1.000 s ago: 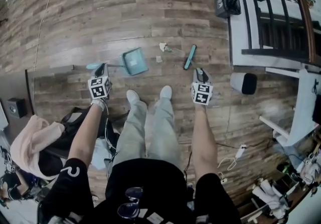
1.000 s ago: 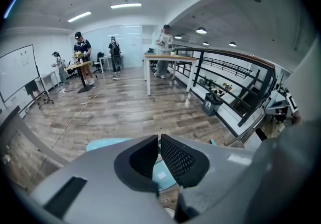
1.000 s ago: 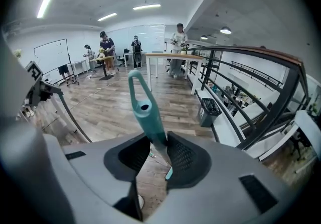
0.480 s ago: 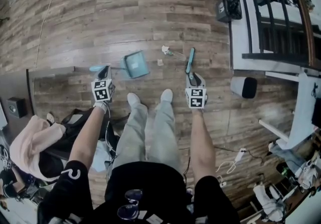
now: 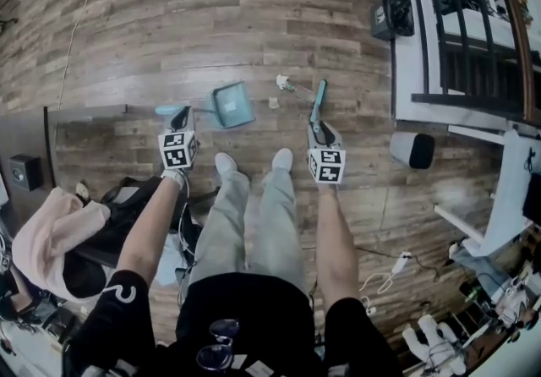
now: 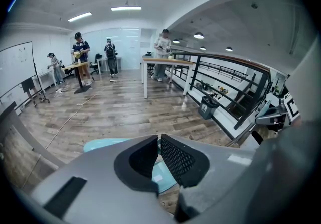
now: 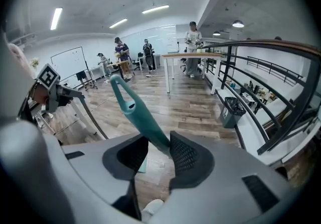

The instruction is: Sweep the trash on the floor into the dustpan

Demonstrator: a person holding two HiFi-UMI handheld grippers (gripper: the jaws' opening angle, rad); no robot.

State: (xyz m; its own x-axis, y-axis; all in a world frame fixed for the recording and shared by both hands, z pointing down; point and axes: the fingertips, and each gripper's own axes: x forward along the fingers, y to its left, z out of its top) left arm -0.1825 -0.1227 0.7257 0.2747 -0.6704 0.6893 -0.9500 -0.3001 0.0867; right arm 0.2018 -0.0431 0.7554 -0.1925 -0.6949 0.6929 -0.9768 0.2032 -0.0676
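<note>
A teal dustpan (image 5: 232,105) lies on the wood floor ahead of my feet, its handle (image 5: 166,112) pointing left. My left gripper (image 5: 178,119) is shut on that handle, and teal shows under the nearly closed jaws (image 6: 159,142). A teal brush (image 5: 318,101) lies to the right of the pan. My right gripper (image 5: 321,126) sits at its near end. The brush handle (image 7: 135,110) rises between the pads of the right gripper (image 7: 159,140) and fills the gap. Small bits of pale trash (image 5: 283,81) and another scrap (image 5: 273,102) lie between pan and brush.
The person's white shoes (image 5: 224,164) stand just behind the pan. A white ledge with black railing (image 5: 406,46) and a black bin (image 5: 393,16) bound the right side, with a grey cylinder (image 5: 412,150) below them. A bag and pink cloth (image 5: 51,232) lie at left.
My right gripper has moved left and forward from beside the brush onto its near end, and the handle now stands between its jaws. The left gripper and dustpan have kept their place.
</note>
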